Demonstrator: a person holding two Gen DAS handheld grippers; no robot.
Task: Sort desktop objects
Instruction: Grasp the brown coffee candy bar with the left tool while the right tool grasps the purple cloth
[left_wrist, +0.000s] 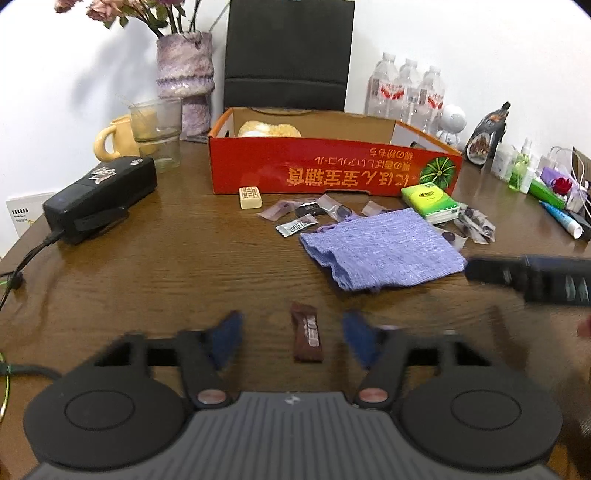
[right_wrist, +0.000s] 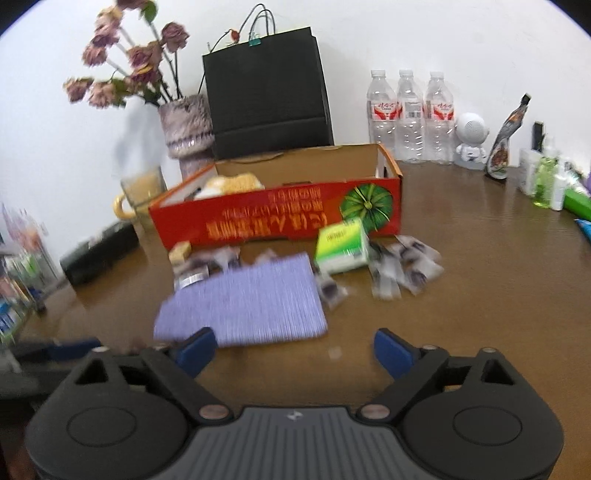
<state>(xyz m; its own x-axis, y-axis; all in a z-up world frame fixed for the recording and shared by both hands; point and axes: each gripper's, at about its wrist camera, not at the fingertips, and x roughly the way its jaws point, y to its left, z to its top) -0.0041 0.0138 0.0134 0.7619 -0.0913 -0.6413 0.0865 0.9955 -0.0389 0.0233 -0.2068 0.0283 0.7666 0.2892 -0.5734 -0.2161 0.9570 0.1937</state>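
A brown snack packet (left_wrist: 307, 332) lies flat on the wooden table between the blue fingertips of my left gripper (left_wrist: 291, 338), which is open and not touching it. A folded purple cloth (left_wrist: 384, 249) (right_wrist: 243, 299) lies mid-table, with small candy wrappers (left_wrist: 295, 216) (right_wrist: 402, 267), a cream eraser (left_wrist: 250, 197) (right_wrist: 180, 252) and a green tissue pack (left_wrist: 430, 199) (right_wrist: 341, 245) around it. Behind stands a red cardboard box (left_wrist: 332, 166) (right_wrist: 277, 218) holding a yellow-white item. My right gripper (right_wrist: 293, 350) is open over bare table just before the cloth; its body (left_wrist: 535, 277) shows at the right in the left wrist view.
A black device (left_wrist: 99, 199) with a cable sits at the left. A yellow mug (left_wrist: 114, 142), a glass (left_wrist: 157, 127) and a vase (left_wrist: 184, 77) stand at the back left. Three water bottles (right_wrist: 410, 114), a white figurine (right_wrist: 471, 142) and small bottles (right_wrist: 546, 181) line the back right.
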